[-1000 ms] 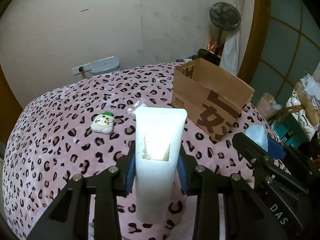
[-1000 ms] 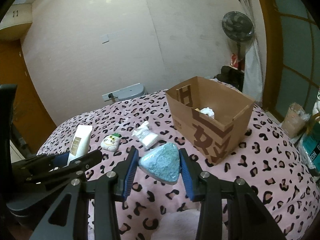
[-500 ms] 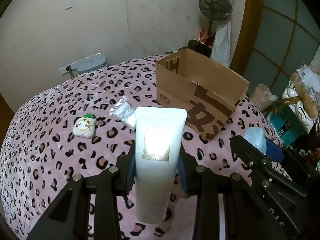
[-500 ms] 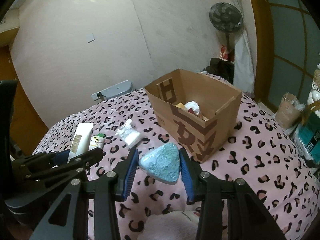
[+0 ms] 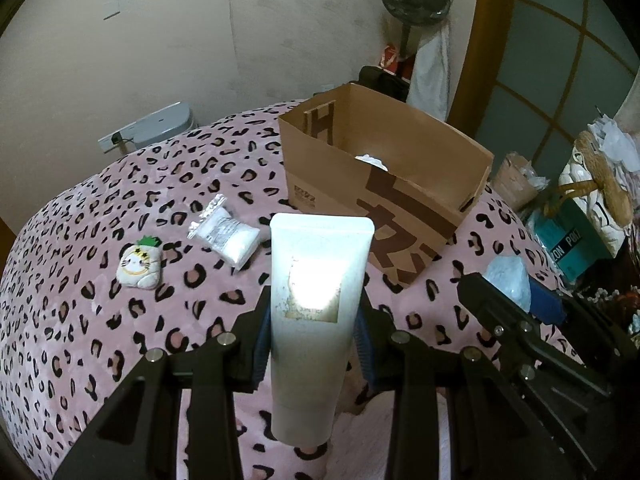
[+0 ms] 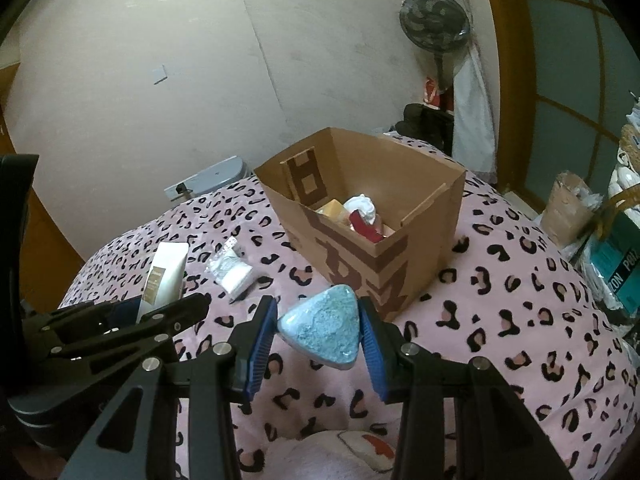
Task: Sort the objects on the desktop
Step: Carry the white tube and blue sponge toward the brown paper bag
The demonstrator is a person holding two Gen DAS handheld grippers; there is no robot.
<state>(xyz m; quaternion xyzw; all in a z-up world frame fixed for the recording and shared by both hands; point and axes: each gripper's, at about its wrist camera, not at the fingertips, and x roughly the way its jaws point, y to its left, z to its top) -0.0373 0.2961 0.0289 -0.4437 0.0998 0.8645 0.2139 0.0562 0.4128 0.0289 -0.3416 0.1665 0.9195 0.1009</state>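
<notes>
The left gripper (image 5: 314, 336) pinches a white squeeze tube (image 5: 314, 312) between its blue ribbed pads, the flat crimped end pointing away, a glossy label on its face. The right gripper (image 6: 318, 336) clamps a pale blue, rounded-triangle packet (image 6: 322, 330) with a grainy, crumbly-looking fill. Both hang above a soft pink leopard-print blanket (image 6: 500, 320) with black-rimmed brown spots covering the surface.

Just beyond the right gripper stands an open brown cardboard box (image 6: 420, 240) with dark printed characters on its side; inside lie a white crumpled item, something red and a tan piece. Ahead and left of the left gripper lie a clear crinkly sachet of white material (image 5: 226, 232) and, farther left, a small plush cat-face charm with a green leafy top (image 5: 140, 264).

Behind is a plain cream wall (image 6: 200, 60); a dark standing fan (image 6: 434, 24) stands at the far right, beside a wood-framed sliding screen (image 6: 560, 60).
</notes>
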